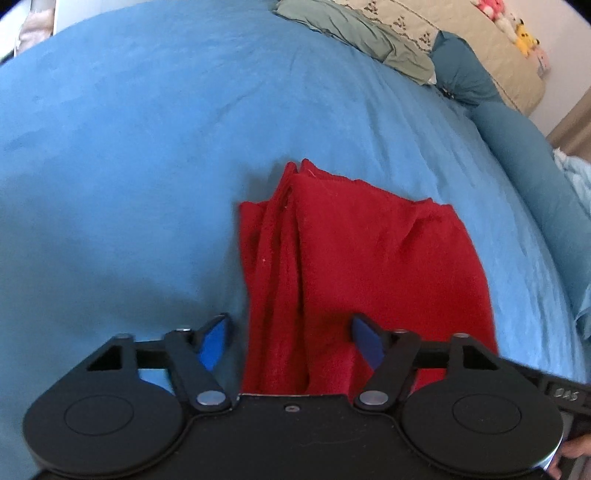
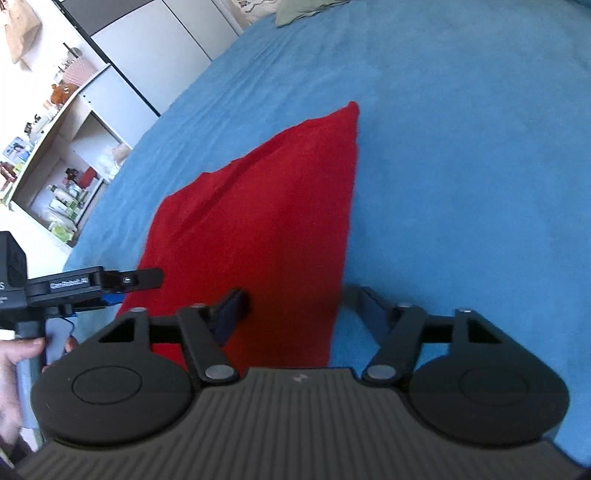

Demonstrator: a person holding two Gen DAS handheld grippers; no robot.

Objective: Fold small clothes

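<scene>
A red cloth (image 1: 354, 258) lies folded in layers on the blue bedspread (image 1: 129, 166). My left gripper (image 1: 290, 341) is open, its blue-padded fingers (image 1: 212, 341) spread over the cloth's near left edge. In the right wrist view the red cloth (image 2: 266, 221) stretches away to a pointed far corner. My right gripper (image 2: 295, 314) is open over the cloth's near right edge, one finger (image 2: 231, 310) above the cloth and the other above the bedspread (image 2: 461, 166). The left gripper also shows in the right wrist view (image 2: 122, 284), at the cloth's left edge.
Pillows (image 1: 491, 96) and a green-grey blanket (image 1: 362, 37) lie at the far right of the bed, with plush toys (image 1: 517, 29) beyond. A white shelf unit (image 2: 62, 158) with small items stands past the bed's left edge. A hand (image 2: 14, 365) holds the left gripper's handle.
</scene>
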